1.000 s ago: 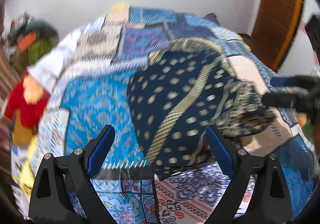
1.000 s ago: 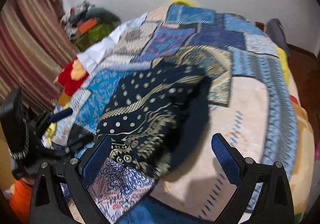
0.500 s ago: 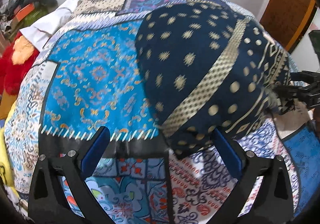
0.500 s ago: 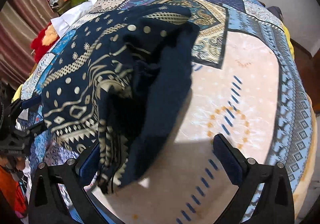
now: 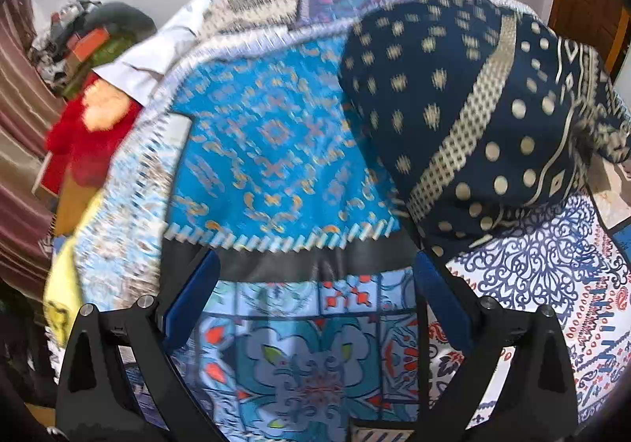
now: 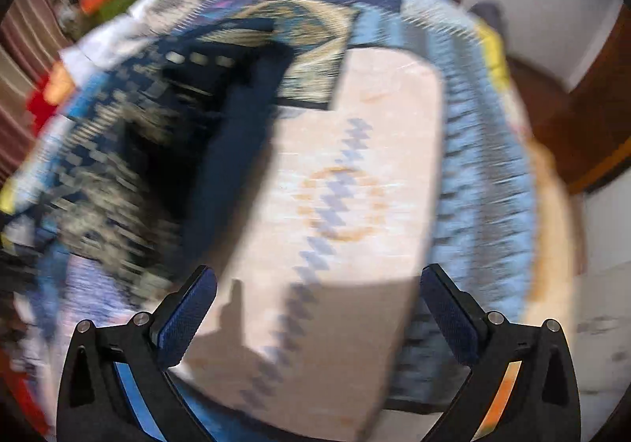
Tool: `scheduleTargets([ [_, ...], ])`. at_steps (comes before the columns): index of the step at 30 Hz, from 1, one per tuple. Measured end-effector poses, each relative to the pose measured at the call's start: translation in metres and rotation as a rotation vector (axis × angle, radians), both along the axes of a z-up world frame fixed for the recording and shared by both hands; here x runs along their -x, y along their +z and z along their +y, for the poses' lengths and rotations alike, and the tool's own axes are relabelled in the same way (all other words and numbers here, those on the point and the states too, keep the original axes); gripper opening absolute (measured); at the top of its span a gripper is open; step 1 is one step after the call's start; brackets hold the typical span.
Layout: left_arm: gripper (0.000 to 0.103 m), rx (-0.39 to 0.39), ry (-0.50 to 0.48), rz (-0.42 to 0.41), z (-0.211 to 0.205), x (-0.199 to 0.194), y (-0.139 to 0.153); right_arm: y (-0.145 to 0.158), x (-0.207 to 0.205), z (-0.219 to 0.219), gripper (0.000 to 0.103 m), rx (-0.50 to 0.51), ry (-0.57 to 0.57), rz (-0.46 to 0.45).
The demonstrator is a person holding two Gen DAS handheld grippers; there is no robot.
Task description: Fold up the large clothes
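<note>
On the bed: navy dotted garment [image 5: 465,118] heaped on patchwork quilt [image 5: 276,150].
Left gripper [image 5: 315,308]: jaws closing slightly, wide apart, nothing between.
Right gripper [image 6: 317,313]: spread wide, empty.

Below me the patchwork bedspread [image 5: 276,150] covers the bed, bright blue panel up front. A red stuffed toy [image 5: 84,126] sits at its left edge, a white pillow [image 5: 146,59] behind it, striped curtain [image 5: 19,94] beyond. Wooden door [image 6: 591,118] right.

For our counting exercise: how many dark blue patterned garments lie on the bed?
1. The dark blue garment lies bunched on the patchwork bedspread, beyond the open fingers. More could be hidden underneath.
</note>
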State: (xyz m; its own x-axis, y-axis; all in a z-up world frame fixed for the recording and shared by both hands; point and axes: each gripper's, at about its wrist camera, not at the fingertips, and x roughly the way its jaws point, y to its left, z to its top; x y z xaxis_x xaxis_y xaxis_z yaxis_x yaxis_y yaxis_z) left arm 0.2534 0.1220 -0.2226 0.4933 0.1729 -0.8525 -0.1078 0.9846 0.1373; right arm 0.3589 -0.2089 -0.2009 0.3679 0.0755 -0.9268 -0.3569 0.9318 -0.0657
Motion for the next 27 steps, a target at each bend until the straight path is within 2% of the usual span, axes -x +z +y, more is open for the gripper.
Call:
scheduleTargets([
  [4,0.100,-0.003,0.010,-0.059,0.006,-0.002,0.024,0.016,0.008,-0.004,0.103,0.007,0.045,-0.038],
  [8,0.100,0.050,0.036,-0.125,0.014,-0.018,0.052,0.046,0.007,-0.002,0.103,-0.067,0.065,-0.102],
  [11,0.102,0.122,0.047,-0.167,0.020,-0.035,0.068,0.066,-0.002,0.013,0.103,-0.157,0.060,-0.130],
  [14,0.102,0.231,0.039,-0.161,0.021,-0.056,0.071,0.071,-0.016,0.032,0.103,-0.282,0.069,-0.083],
  [17,0.102,0.353,0.007,-0.100,0.017,-0.080,0.058,0.061,-0.031,0.052,0.103,-0.370,0.089,0.002],
  [22,0.102,0.544,-0.021,0.028,0.011,-0.113,0.016,0.019,-0.061,0.077,0.103,-0.376,0.107,0.127],
  [27,0.102,0.783,0.012,0.067,0.020,-0.133,-0.017,-0.024,-0.086,0.087,0.103,-0.440,0.062,0.249],
])
